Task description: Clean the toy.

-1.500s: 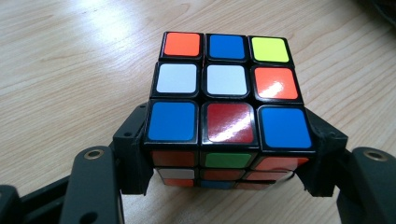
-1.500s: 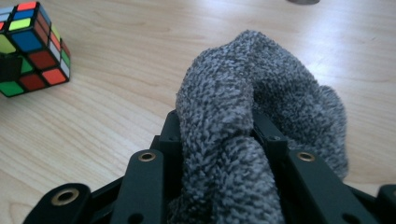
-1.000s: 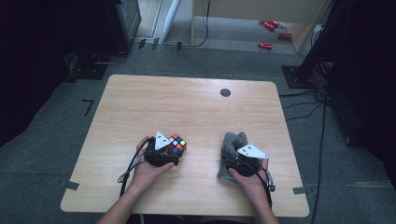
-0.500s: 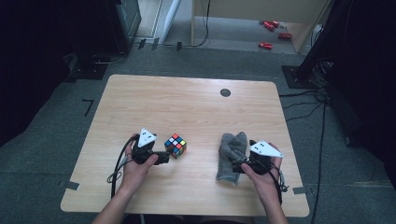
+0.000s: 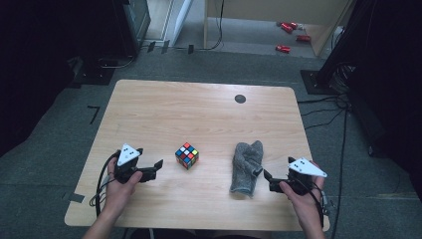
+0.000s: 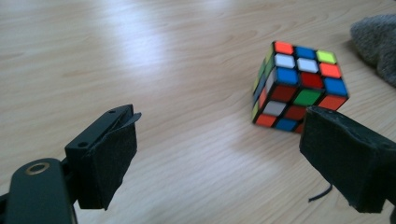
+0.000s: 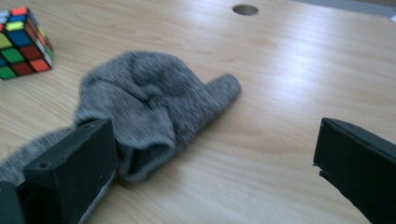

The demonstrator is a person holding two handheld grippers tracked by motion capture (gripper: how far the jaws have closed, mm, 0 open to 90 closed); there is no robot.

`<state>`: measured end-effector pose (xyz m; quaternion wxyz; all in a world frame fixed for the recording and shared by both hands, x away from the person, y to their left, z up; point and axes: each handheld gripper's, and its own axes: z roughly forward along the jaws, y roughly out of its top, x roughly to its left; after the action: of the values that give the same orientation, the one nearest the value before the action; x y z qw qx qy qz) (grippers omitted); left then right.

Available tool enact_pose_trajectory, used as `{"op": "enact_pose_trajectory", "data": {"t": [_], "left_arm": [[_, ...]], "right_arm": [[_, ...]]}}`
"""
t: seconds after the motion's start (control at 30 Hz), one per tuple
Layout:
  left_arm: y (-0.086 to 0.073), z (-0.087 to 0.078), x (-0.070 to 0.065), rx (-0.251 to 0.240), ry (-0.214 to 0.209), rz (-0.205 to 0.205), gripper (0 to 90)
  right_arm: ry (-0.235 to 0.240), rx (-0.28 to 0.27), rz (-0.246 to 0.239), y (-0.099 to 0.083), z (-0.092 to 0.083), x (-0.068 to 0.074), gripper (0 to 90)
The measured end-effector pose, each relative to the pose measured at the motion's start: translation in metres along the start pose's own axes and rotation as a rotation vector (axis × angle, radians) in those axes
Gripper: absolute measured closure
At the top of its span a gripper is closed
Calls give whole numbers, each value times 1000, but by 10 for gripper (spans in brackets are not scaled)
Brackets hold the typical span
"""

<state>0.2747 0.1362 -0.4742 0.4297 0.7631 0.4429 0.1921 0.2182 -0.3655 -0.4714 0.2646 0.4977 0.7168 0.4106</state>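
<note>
Both tongs stand apart and empty in the high view: the left tongs [image 5: 158,168] just left of the puzzle cube [image 5: 187,155], the right tongs [image 5: 267,180] just right of the grey mitten [image 5: 247,167], whose long axis runs away from the person, fingertips at the far end. From the left gripper view the cube [image 6: 299,88] sits on the desk [image 6: 140,56] ahead and right, clear of both pads, corner-on. From the right gripper view the mitten [image 7: 149,105] lies ahead and left, its thumb pointing right, the left jaw overlapping its cuff.

Scrambled cube [image 5: 187,156] sits corner-on mid-table; crumpled grey sock [image 5: 246,167] near, apart.
</note>
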Motion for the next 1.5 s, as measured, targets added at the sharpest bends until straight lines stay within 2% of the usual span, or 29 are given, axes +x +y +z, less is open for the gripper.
{"op": "enact_pose_trajectory", "data": {"t": [0.27, 0.47, 0.83, 0.97, 1.13, 1.4, 1.5], "left_arm": [[-20, -22, 23, 11, 38, -29, 118], [-37, -36, 41, 32, 83, -61, 119], [-62, -50, 62, 73, 128, -93, 119], [-71, -50, 64, 103, 137, -94, 124], [-74, -49, 64, 125, 139, -86, 129], [-75, -44, 58, 177, 164, -40, 133], [-75, -42, 55, 187, 178, -21, 133]], "right_arm": [[-31, 49, 12, -20, -12, -16, 0], [-64, 69, 46, -29, -21, -29, 0], [-98, 118, 94, -55, -29, -44, 0], [-112, 141, 106, -64, -28, -47, 0], [-135, 179, 87, -72, -24, -47, 0], [-149, 214, 70, -75, -20, -45, 0], [-132, 225, 100, -76, -20, -47, 0]]}}
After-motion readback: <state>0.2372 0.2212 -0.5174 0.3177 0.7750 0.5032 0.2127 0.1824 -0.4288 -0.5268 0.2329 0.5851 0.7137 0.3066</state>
